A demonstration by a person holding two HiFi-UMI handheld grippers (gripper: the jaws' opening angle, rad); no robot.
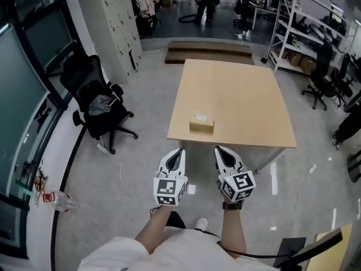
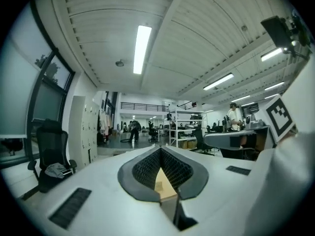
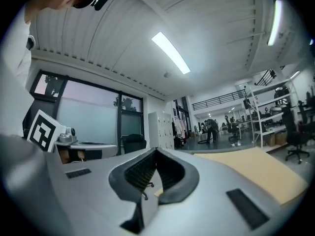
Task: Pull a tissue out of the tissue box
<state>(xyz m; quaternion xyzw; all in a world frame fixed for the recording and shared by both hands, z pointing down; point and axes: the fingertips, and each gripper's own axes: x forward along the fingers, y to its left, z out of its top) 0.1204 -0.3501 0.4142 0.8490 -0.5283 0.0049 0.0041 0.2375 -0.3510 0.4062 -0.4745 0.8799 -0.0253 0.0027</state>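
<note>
On the tan surface (image 1: 242, 95) the box (image 1: 201, 121) sits alone, close to the near edge and a little left of the middle, its pale top facing up (whether a tissue stands out of it is too small to tell). Short of the box, off the surface and over the grey floor, both grippers are held level and side by side, pointing toward it: the left gripper (image 1: 176, 154) slightly left of the box, the right gripper (image 1: 221, 151) slightly right of it, neither touching it. Seen in its own view, the left gripper (image 2: 160, 150) has its tips pressed together with nothing between them, only tan wood showing through the gap behind. The right gripper (image 3: 156, 151) is likewise pressed together and empty. Well left of the box stands a black chair (image 1: 96, 97), with grey lockers (image 1: 115, 24) beyond it. Far right of the box are white shelves (image 1: 299, 33).
</note>
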